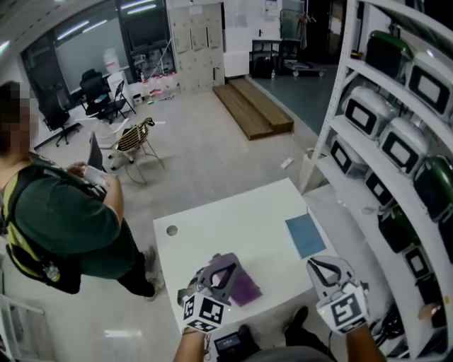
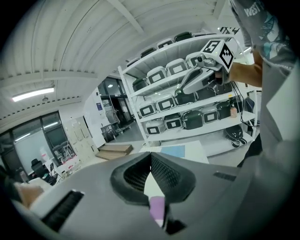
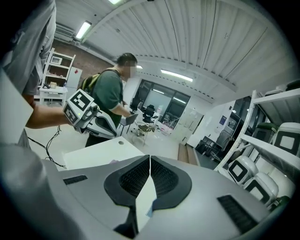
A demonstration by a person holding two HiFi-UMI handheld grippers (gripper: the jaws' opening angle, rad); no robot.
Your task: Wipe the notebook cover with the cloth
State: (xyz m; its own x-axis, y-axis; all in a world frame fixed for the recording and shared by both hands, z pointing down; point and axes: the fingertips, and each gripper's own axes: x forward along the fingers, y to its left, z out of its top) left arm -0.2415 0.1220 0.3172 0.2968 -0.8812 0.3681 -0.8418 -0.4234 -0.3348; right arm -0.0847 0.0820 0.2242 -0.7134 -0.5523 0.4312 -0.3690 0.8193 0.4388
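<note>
Your left claw (image 1: 216, 271) is closed with nothing in it. In the left gripper view its two black pads meet at the tip (image 2: 151, 159). It sits over the near left part of the purple notebook (image 1: 245, 287), which lies flat on the white desk (image 1: 233, 219) close to your edge. A strip of the purple cover (image 2: 157, 208) shows through the gap below the pads, but whether the claw touches the cover cannot be told.

Your right claw (image 1: 313, 264) is also closed and empty, its pads pressed tip to tip in the right gripper view (image 3: 150, 159). It is over the desk's near right corner.

The blue cloth (image 1: 306, 235) lies flat by the desk's right edge. It is well apart from the notebook and just beyond your right claw.

Each claw carries a cube with black-and-white square markers (image 1: 204, 311). The only readable writing is "WEST" on the grey garment (image 2: 251, 8) at the top right of the left gripper view. The sheets on the far wall (image 1: 244, 14) are too small to read.

A rack of shelves (image 1: 368, 74) to the right holds grey and green cases. A person in a green top (image 1: 67, 223) stands left of the desk.
</note>
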